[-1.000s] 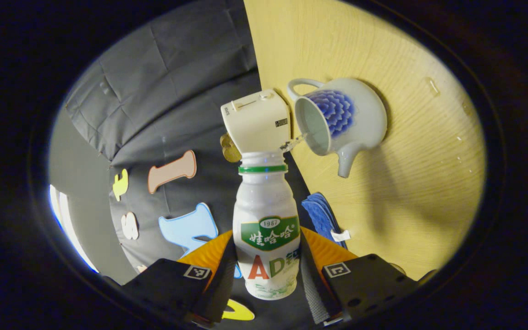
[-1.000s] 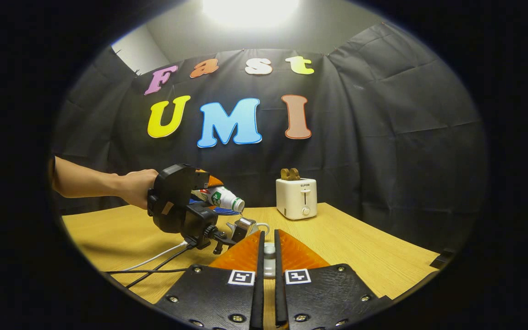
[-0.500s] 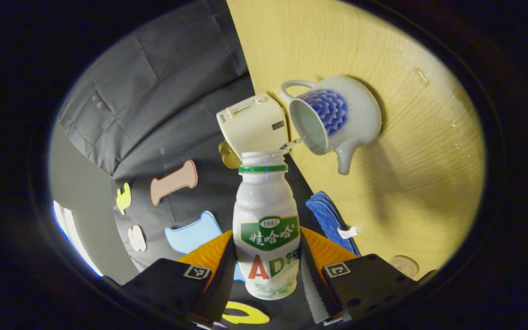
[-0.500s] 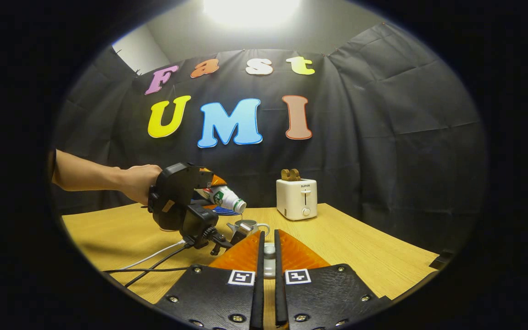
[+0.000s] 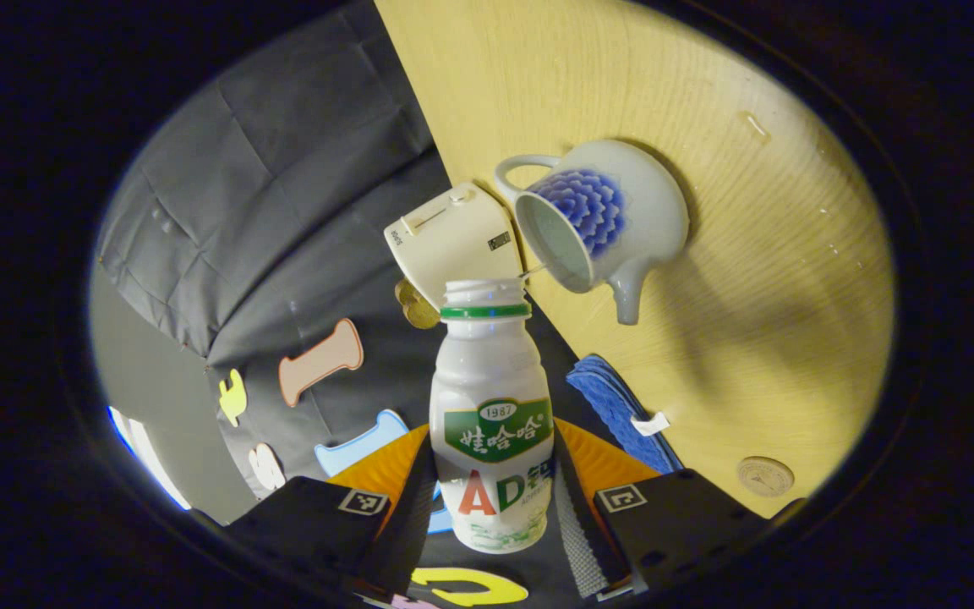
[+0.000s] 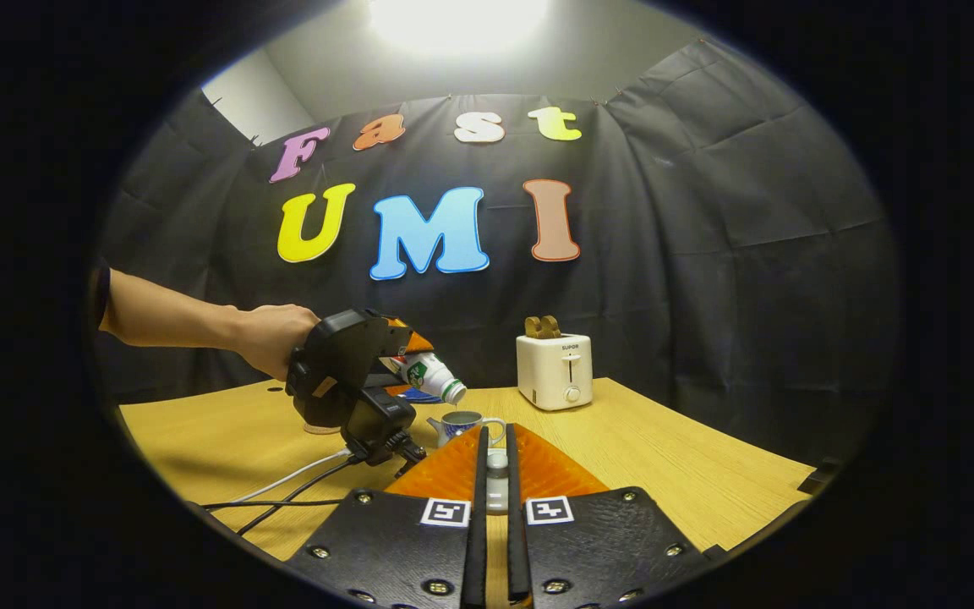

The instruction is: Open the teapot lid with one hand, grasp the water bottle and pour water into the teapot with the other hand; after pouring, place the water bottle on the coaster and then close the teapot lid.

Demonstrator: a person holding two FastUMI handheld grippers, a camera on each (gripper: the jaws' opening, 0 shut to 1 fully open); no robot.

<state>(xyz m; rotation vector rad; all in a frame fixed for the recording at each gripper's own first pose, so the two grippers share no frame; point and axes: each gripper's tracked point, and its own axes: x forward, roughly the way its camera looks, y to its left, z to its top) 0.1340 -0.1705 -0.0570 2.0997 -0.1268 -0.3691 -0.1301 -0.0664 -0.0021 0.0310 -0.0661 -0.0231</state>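
Observation:
My left gripper point(image 5: 494, 444) is shut on a white water bottle point(image 5: 487, 364) with a green label, tipped over toward the teapot. The blue-flowered white teapot point(image 5: 614, 216) stands lidless on the wooden table point(image 5: 749, 321). A thin stream point(image 5: 531, 272) runs from the bottle's mouth into its opening. In the right gripper view, a hand holds the left gripper point(image 6: 409, 355) with the bottle point(image 6: 432, 374) tilted mouth-down above the teapot point(image 6: 462, 425). My right gripper point(image 6: 496, 440) is shut on the small lid knob point(image 6: 496, 474), held off to the side.
A round coaster point(image 5: 764, 476) lies on the table beyond a folded blue cloth point(image 5: 618, 406). A white toaster point(image 6: 555, 370) holding toast stands at the back. Cables point(image 6: 284, 486) trail across the table from the left gripper.
The left gripper has shifted right and tipped the bottle's mouth lower over the teapot. The stream has thinned. The coaster has come into the left gripper view.

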